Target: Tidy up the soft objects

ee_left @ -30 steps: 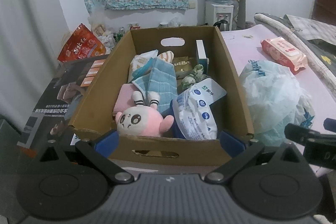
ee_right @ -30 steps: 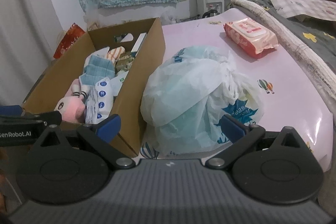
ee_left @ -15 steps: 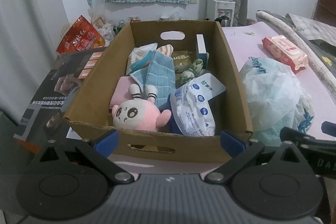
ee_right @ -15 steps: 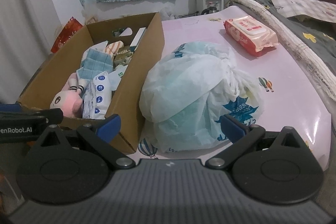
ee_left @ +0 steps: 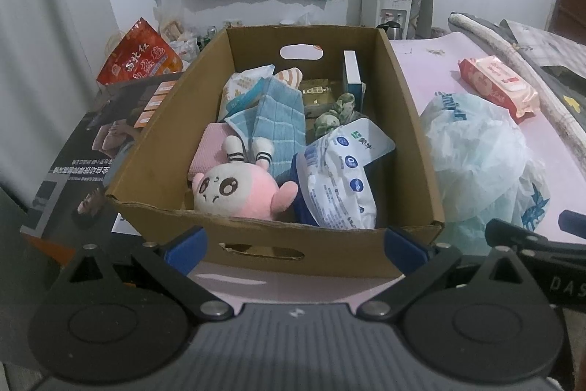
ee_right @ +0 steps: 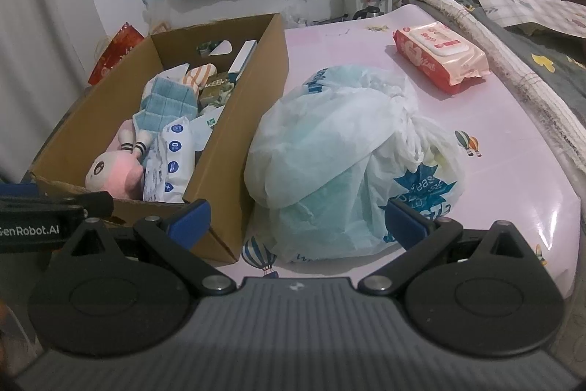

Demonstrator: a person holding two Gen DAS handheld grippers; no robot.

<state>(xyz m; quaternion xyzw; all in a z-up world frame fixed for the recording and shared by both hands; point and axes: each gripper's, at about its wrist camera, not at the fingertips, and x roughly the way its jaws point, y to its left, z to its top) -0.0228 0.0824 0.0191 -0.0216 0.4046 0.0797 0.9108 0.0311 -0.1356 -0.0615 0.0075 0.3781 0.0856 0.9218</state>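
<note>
The left tongs point(ee_left: 295, 244) are spread wide and hold nothing, their blue tips low in the frame just before the near wall of the box point(ee_left: 256, 244). The box fills the middle of the left view. In it, at the near end, lies a pink plush point(ee_left: 238, 187) with its face up and striped feet pointing toward the far wall. To its right leans a white pack point(ee_left: 338, 182). Behind the plush lies a blue towel point(ee_left: 274, 120).

The right tongs point(ee_right: 298, 220) are also spread and empty, low in the frame. Between their tips sits a tied white bag point(ee_right: 348, 163), centre of the right view, on the pink table point(ee_right: 512, 149), just beside the box's right wall. A red wipes pack point(ee_right: 439, 55) lies on the table at upper right, well apart from the bag.
</note>
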